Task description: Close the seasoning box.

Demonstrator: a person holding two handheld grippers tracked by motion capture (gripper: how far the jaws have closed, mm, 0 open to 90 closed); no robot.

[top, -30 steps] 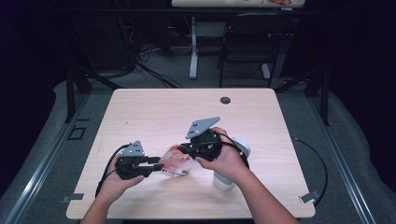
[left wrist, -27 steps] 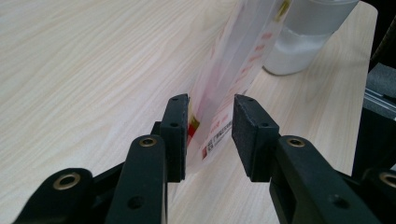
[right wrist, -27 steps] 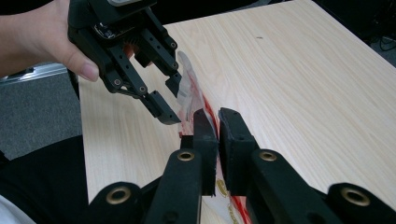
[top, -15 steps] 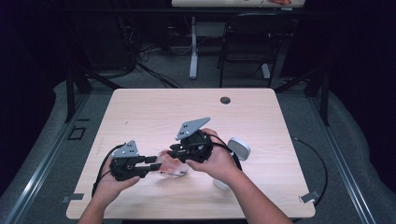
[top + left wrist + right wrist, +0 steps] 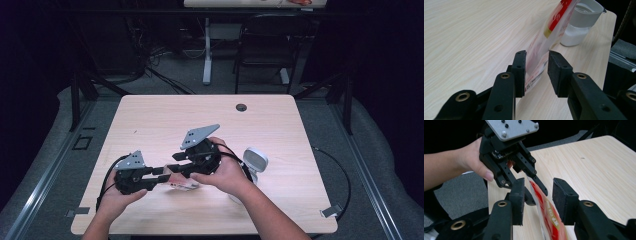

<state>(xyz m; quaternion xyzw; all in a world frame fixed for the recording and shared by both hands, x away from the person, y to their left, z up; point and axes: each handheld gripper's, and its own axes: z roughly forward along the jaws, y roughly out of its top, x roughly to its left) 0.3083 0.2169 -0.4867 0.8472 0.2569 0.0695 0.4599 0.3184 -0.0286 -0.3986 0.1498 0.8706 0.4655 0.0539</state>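
Two grippers, one packet (image 5: 549,35): right gripper (image 5: 537,195) fingers have just been opening, packet loose between them; left gripper (image 5: 537,71) fingers apart around it, grip unclear. Packet may drop onto surface (image 5: 150,120) or tip the cup (image 5: 580,23).

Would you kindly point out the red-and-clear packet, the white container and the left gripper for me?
red-and-clear packet (image 5: 554,23): left gripper view, on its red printed band.
white container (image 5: 584,17): left gripper view, on its grey upper wall.
left gripper (image 5: 530,187): right gripper view, between its fingertips by the packet.
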